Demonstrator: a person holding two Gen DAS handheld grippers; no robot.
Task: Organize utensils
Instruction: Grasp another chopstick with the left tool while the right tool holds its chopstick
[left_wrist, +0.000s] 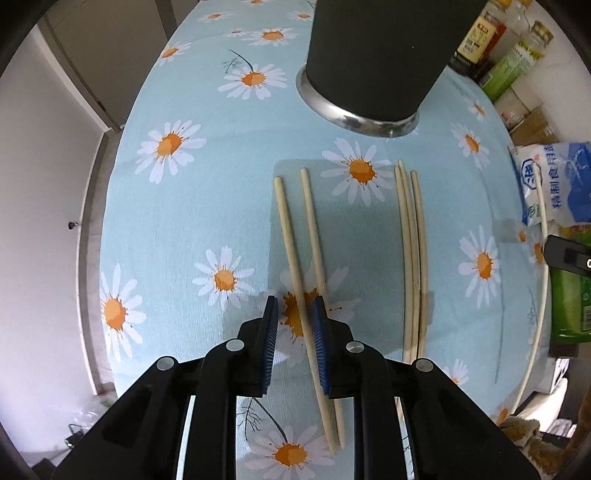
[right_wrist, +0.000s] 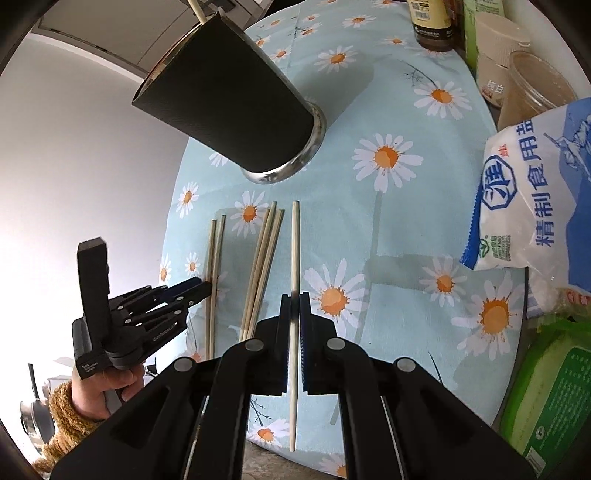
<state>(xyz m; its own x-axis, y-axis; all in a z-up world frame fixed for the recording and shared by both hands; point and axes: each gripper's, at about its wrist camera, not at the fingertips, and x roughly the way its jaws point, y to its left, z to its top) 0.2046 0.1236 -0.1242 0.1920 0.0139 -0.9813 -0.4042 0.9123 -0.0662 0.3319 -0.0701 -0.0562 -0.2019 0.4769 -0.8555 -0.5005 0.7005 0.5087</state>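
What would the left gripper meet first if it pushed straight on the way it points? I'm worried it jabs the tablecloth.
Probably the left pair of chopsticks: one already lies between the left gripper's fingertips, flat on the daisy tablecloth directly beneath. Depth is unclear.

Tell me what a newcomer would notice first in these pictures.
Probably the black utensil cup standing at the far end of the daisy tablecloth, one chopstick poking from its top. Nearer, the right gripper is shut on a single chopstick, while the left gripper straddles one of a loose pair.
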